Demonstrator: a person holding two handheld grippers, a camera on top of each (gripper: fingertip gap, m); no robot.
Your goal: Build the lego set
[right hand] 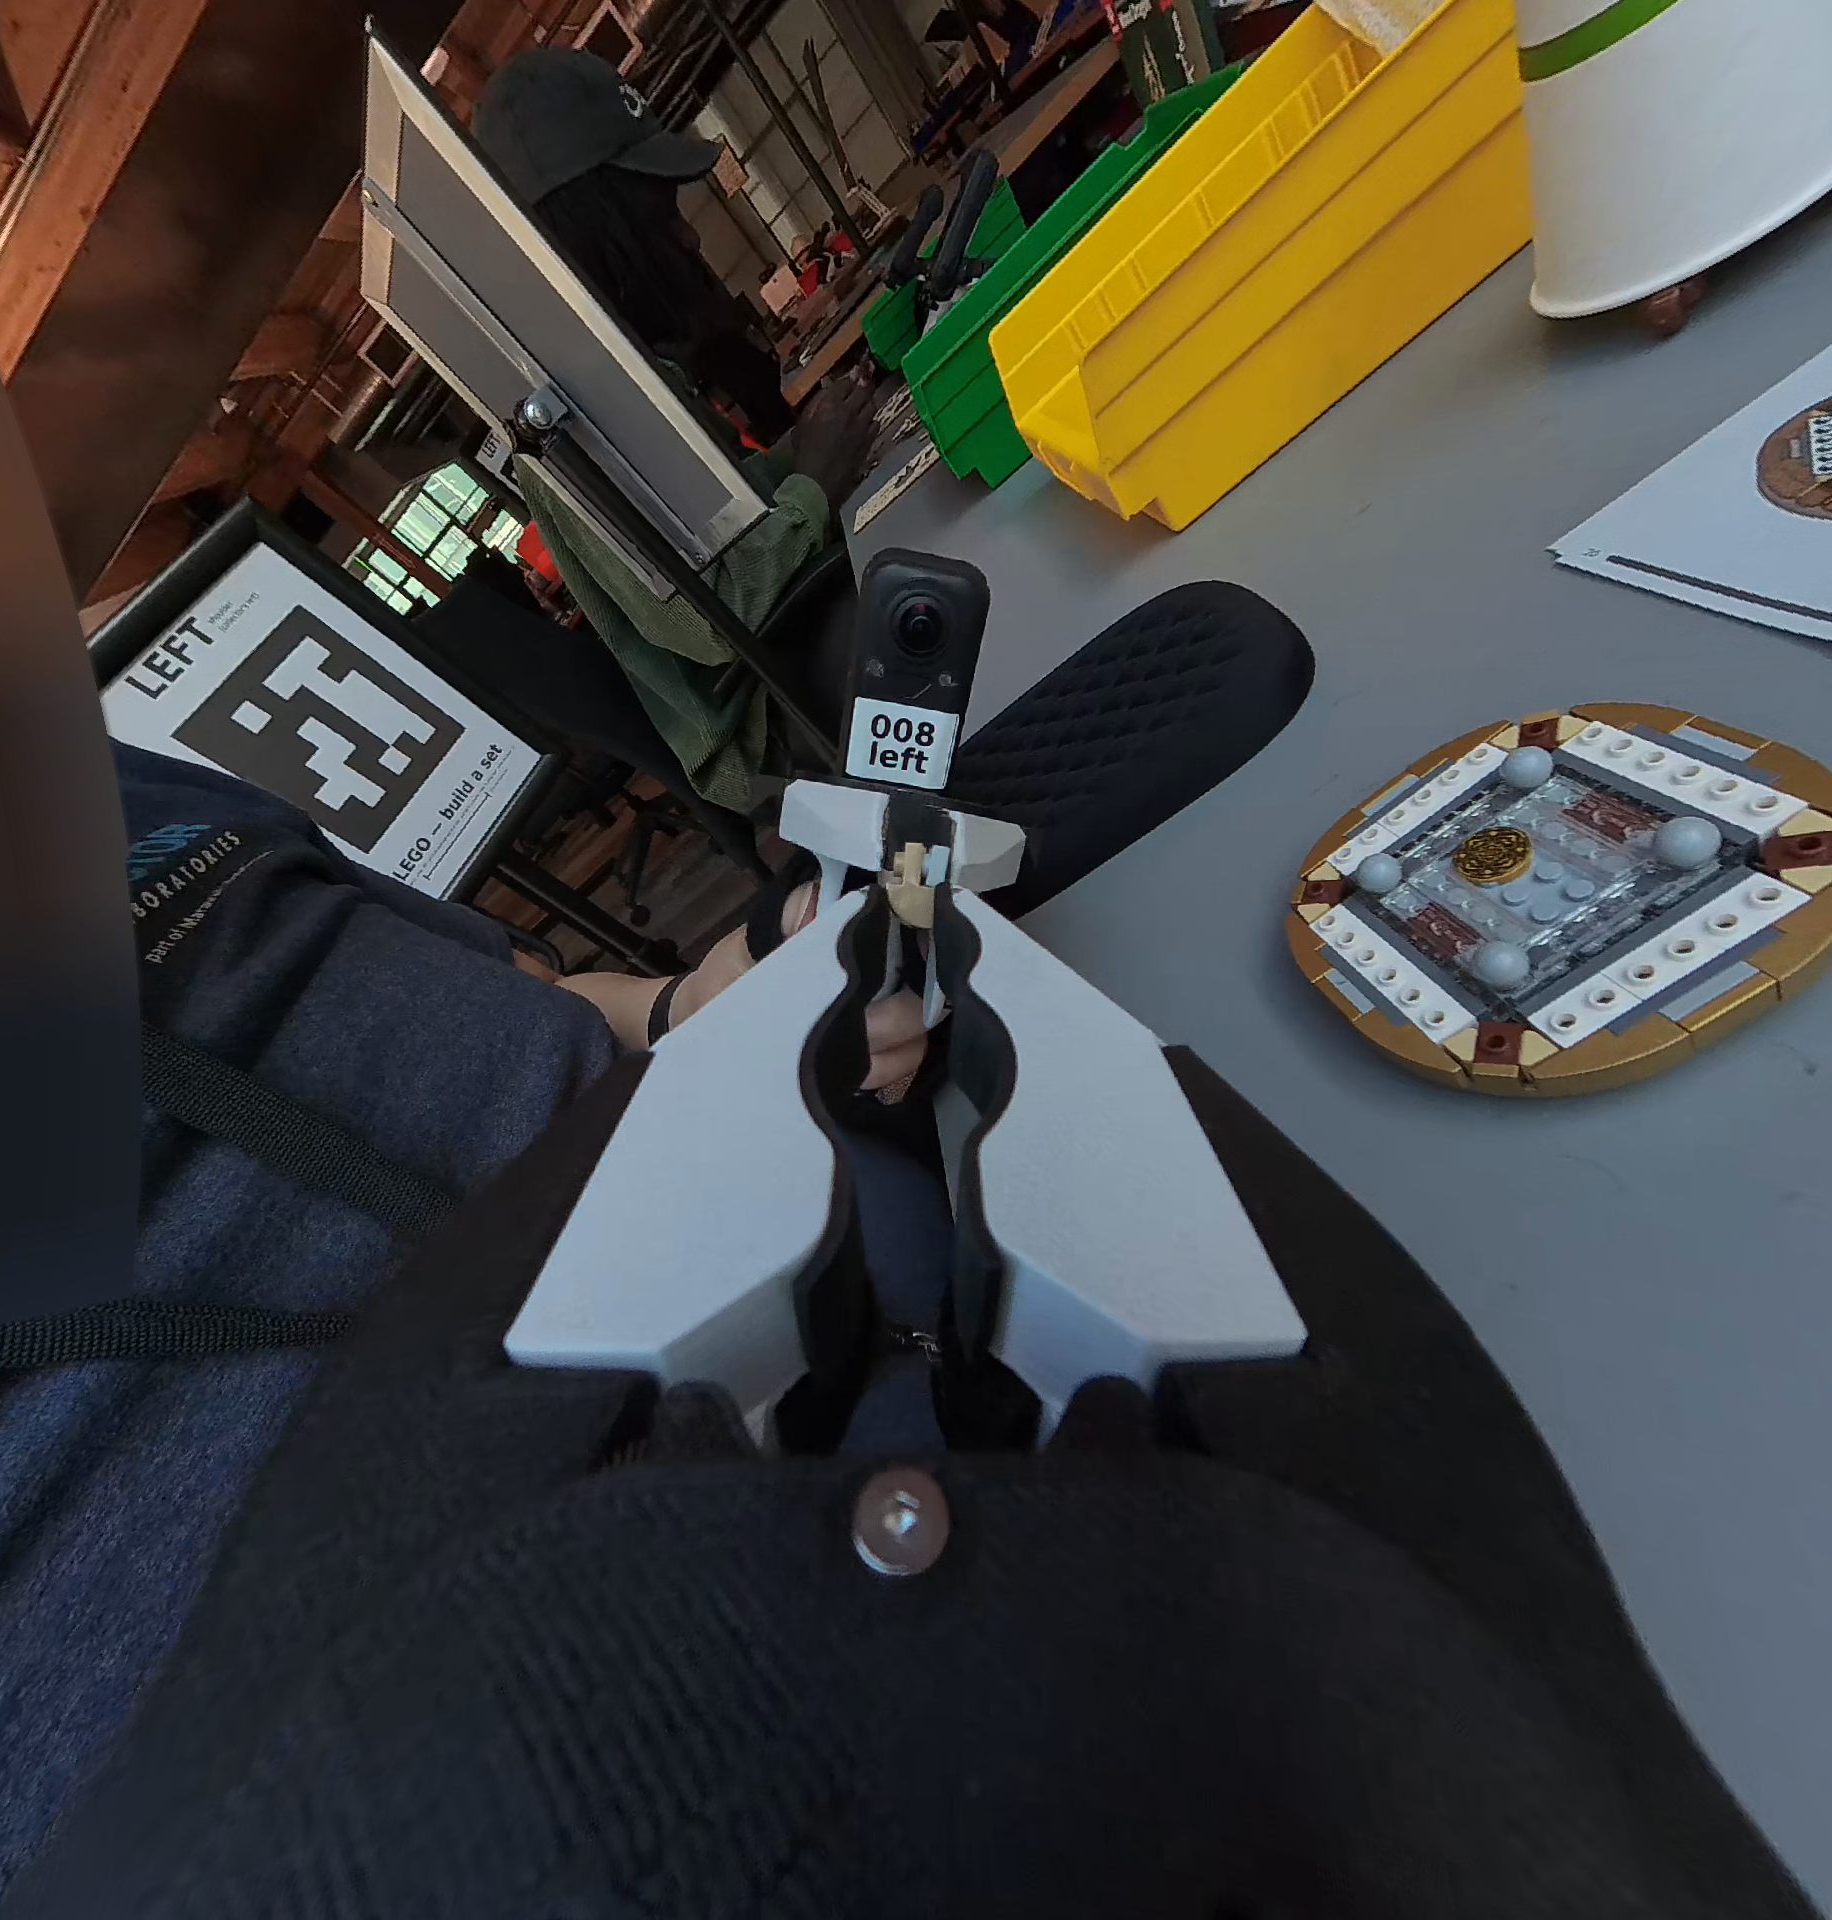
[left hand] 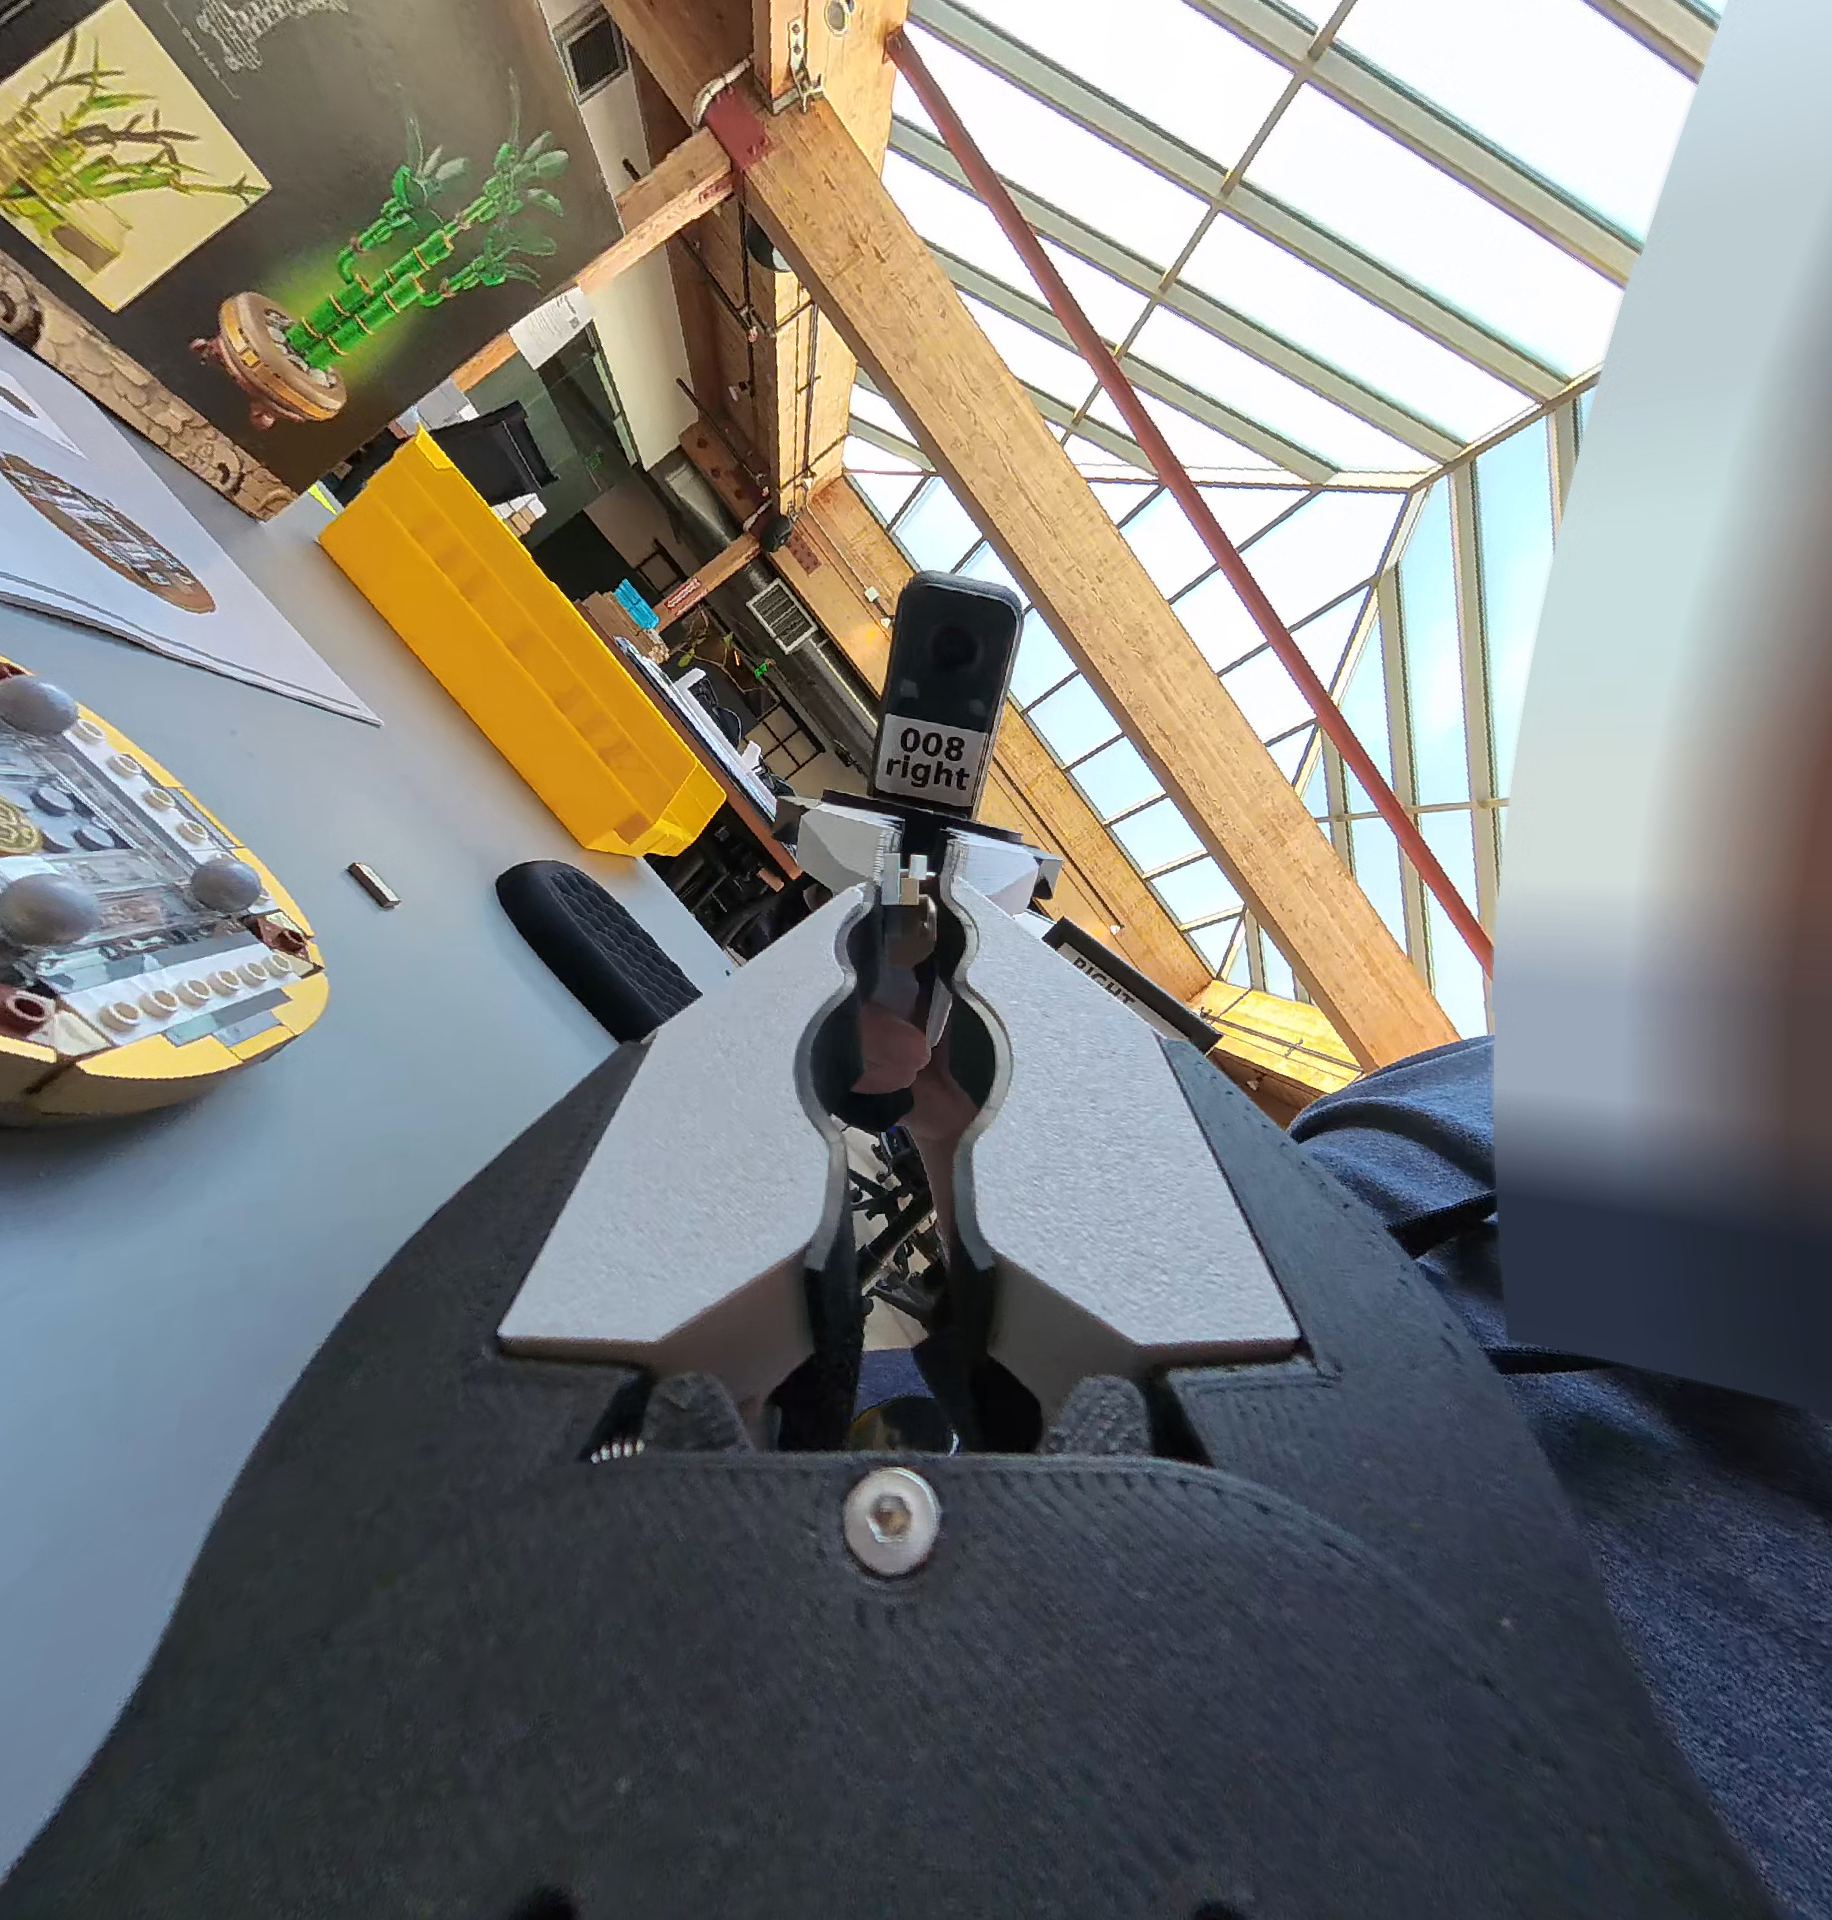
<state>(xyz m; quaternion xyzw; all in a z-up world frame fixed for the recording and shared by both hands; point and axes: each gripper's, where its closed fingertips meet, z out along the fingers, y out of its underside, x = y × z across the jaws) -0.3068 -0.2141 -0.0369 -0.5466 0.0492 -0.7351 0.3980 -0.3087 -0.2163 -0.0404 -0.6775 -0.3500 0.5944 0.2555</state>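
Note:
My left gripper and right gripper are raised above the table edge and meet tip to tip, facing each other. Both have their jaws closed to a narrow gap. A small light grey piece sits at the left gripper's tips. A small tan piece sits at the right gripper's tips. How the two pieces join is hidden by the fingers. The round gold-rimmed lego base with white studded strips and grey balls lies flat on the grey table, also in the right wrist view, off to the side of both grippers.
An open instruction booklet lies beyond the base. A yellow bin and a green bin stand at the table's far edge, a white tub beside them. A small loose piece lies on the table. A black chair back is nearby. My two grippers' fingertips are within a few centimetres of each other.

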